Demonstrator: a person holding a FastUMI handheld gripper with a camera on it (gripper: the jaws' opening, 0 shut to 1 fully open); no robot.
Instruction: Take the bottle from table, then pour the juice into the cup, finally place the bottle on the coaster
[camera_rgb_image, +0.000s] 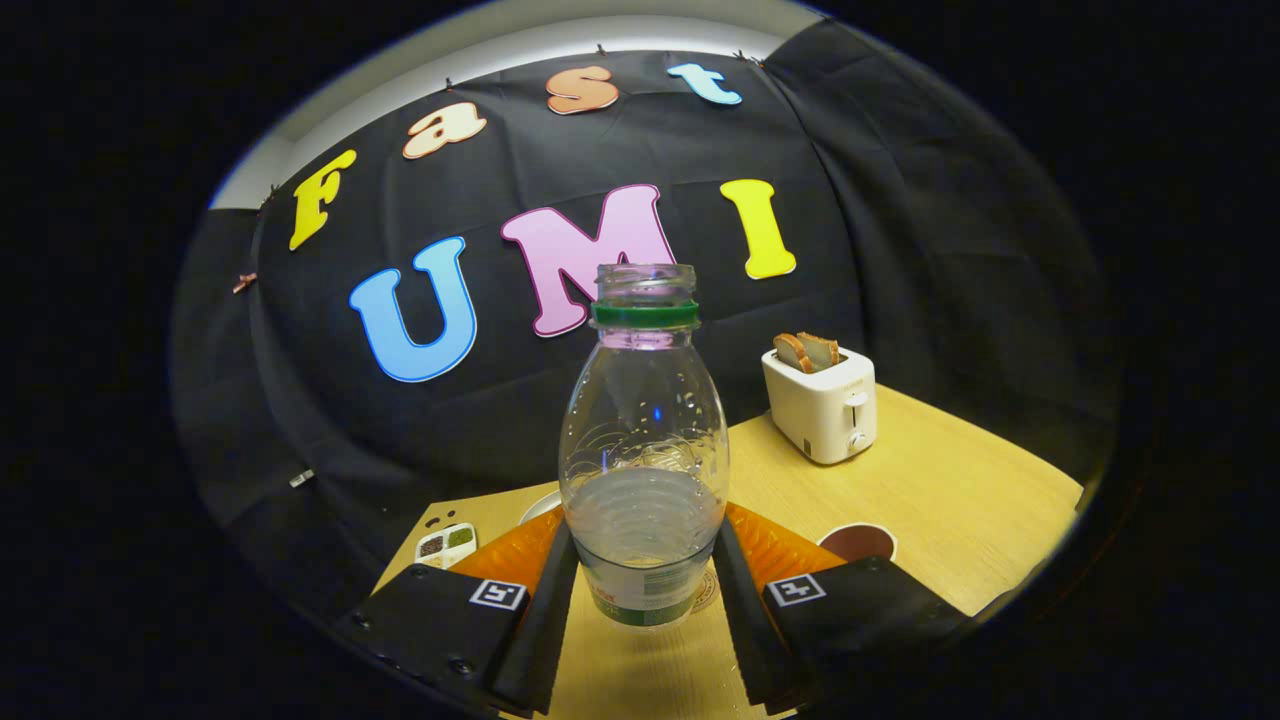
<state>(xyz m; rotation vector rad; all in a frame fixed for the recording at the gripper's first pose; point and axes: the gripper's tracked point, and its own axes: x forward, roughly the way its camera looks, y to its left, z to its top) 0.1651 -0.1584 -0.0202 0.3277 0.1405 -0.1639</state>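
Note:
A clear plastic bottle (645, 440) with a green neck ring and no cap stands upright between my fingers, about a third full of clear liquid. My gripper (645, 545) is shut on its lower body, one black finger (548, 610) on the left and one (745, 610) on the right. A round coaster (708, 590) peeks out by the bottle's base on the right; whether the bottle rests on it I cannot tell. A cup (858, 542) with a white rim and dark brown inside sits just beyond the right finger.
A white toaster (822, 405) with bread slices stands on the wooden table (960, 490) beyond the cup. A small compartment dish (447, 545) and a white rim (540, 505) lie beyond the left finger.

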